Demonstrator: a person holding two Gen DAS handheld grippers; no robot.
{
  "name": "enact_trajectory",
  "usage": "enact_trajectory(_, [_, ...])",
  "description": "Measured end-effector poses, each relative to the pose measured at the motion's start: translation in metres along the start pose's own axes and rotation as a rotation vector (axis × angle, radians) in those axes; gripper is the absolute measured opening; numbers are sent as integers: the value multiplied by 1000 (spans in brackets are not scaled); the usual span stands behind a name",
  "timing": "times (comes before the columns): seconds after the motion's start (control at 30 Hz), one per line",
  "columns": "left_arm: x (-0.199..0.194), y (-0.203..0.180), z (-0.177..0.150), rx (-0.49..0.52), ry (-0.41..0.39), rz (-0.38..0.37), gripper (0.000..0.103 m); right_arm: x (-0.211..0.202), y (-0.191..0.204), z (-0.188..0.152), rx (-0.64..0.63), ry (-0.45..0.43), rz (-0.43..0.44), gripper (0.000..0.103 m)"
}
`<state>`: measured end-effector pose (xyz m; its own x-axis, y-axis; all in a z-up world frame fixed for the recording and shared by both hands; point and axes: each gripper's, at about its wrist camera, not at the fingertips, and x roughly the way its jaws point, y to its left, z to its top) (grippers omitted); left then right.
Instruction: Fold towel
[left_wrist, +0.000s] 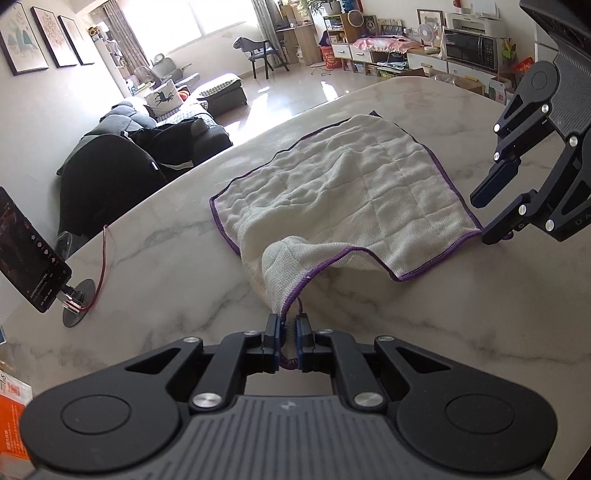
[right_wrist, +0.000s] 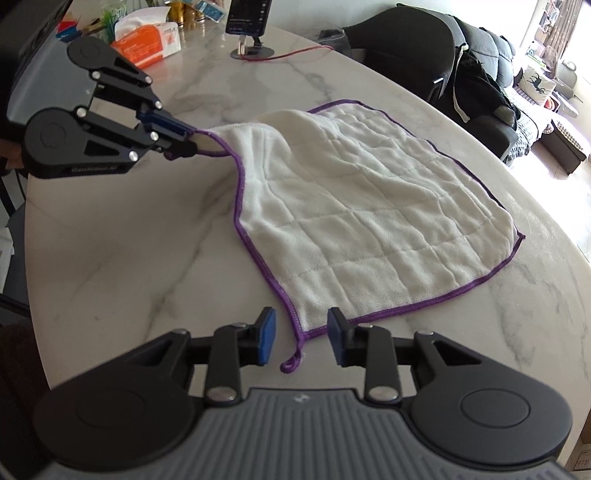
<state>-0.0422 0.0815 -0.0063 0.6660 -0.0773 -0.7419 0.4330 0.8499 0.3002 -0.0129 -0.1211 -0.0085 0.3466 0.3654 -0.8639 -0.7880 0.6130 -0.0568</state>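
In your left wrist view, the towel lies spread on the marble table, one near corner lifted because your left gripper is clamped on it, likely to start the fold. In your right wrist view, your right gripper is spread wide, straddling the other near corner and its purple loop, holding nothing yet.

My own closed left gripper hides the corner of the white purple-edged towel it pinches. The dark upright phone on its round stand is cut by the left edge, its screen text too small to read.
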Motion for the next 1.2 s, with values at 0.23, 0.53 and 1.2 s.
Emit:
enact_trajectory(0.23, [0, 0, 0, 13, 10, -24, 8, 10, -10, 3, -14, 48, 18, 2])
enact_trajectory(0.53, [1, -13, -3, 116, 31, -103, 9, -21, -16, -11, -70, 85, -36, 2])
enact_trajectory(1.2, [14, -17, -3, 118, 37, -238, 58, -22, -40, -35, -44, 168, -118, 2])
